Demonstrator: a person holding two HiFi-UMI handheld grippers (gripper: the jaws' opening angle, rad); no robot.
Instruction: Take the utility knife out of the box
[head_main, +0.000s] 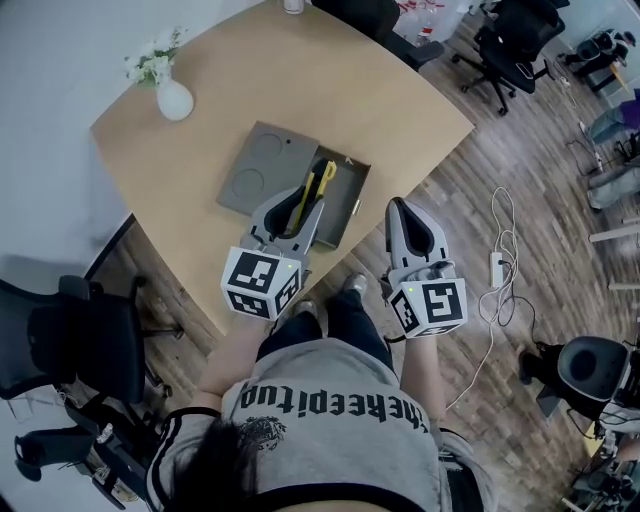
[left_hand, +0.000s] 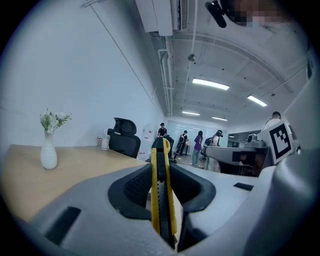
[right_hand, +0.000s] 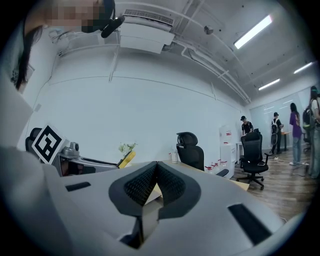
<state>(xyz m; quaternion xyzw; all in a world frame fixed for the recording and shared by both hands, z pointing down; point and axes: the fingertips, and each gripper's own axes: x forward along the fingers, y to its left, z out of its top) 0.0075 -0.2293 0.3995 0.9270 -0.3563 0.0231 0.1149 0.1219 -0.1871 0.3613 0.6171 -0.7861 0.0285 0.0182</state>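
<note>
A yellow-and-black utility knife (head_main: 314, 188) is clamped between the jaws of my left gripper (head_main: 298, 206), lifted above the open grey box (head_main: 352, 203) on the wooden table. In the left gripper view the knife (left_hand: 161, 185) stands on edge between the black pads (left_hand: 134, 187), its tip sticking out past them. My right gripper (head_main: 402, 212) hovers off the table's edge, right of the box, with nothing in it. In the right gripper view its pads (right_hand: 172, 182) meet at the tips, and the knife's yellow end (right_hand: 126, 159) shows at the left.
The box's lid (head_main: 258, 165) lies flat to the left of its tray. A white vase with flowers (head_main: 172, 95) stands near the table's far left corner. Black office chairs (head_main: 505, 45) and a white cable (head_main: 498, 265) are on the wooden floor. Several people stand far off.
</note>
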